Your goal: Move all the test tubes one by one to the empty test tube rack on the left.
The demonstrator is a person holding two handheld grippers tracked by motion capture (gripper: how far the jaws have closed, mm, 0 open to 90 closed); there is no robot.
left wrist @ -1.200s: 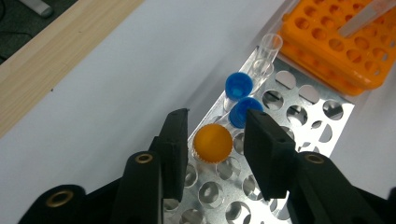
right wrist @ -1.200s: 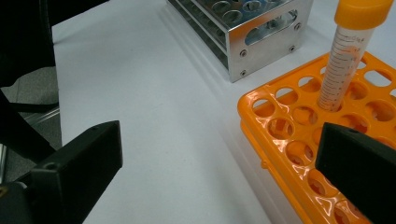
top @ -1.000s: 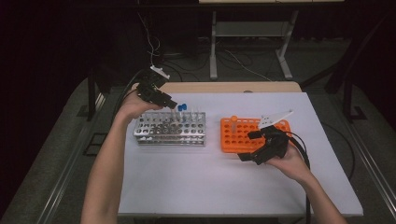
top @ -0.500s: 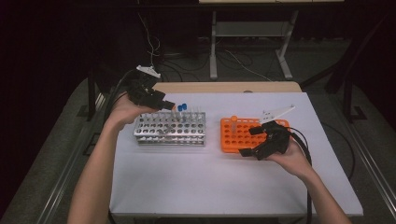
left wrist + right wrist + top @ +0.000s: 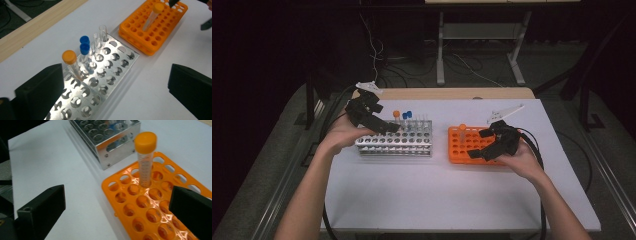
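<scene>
A metal rack (image 5: 394,144) (image 5: 100,75) holds an orange-capped tube (image 5: 396,115) (image 5: 70,60), two blue-capped tubes (image 5: 407,115) (image 5: 84,45) and some uncapped clear tubes (image 5: 100,35). To its right stands an orange rack (image 5: 464,146) (image 5: 150,210) with one orange-capped tube (image 5: 462,128) (image 5: 145,157) upright in it. My left gripper (image 5: 388,127) (image 5: 115,92) hovers open over the metal rack's left end, holding nothing. My right gripper (image 5: 478,144) (image 5: 112,212) is open above the orange rack's right side, with the tube ahead of its jaws.
Both racks sit on a white table top (image 5: 437,195) with a wooden strip (image 5: 447,93) along the far edge. Black cables (image 5: 537,150) trail from the grippers. Table legs and wires (image 5: 439,60) stand on the dark floor behind.
My left hand drew back to the left, then came down toward the metal rack's left end. The right gripper edged slightly up and left over the orange rack.
</scene>
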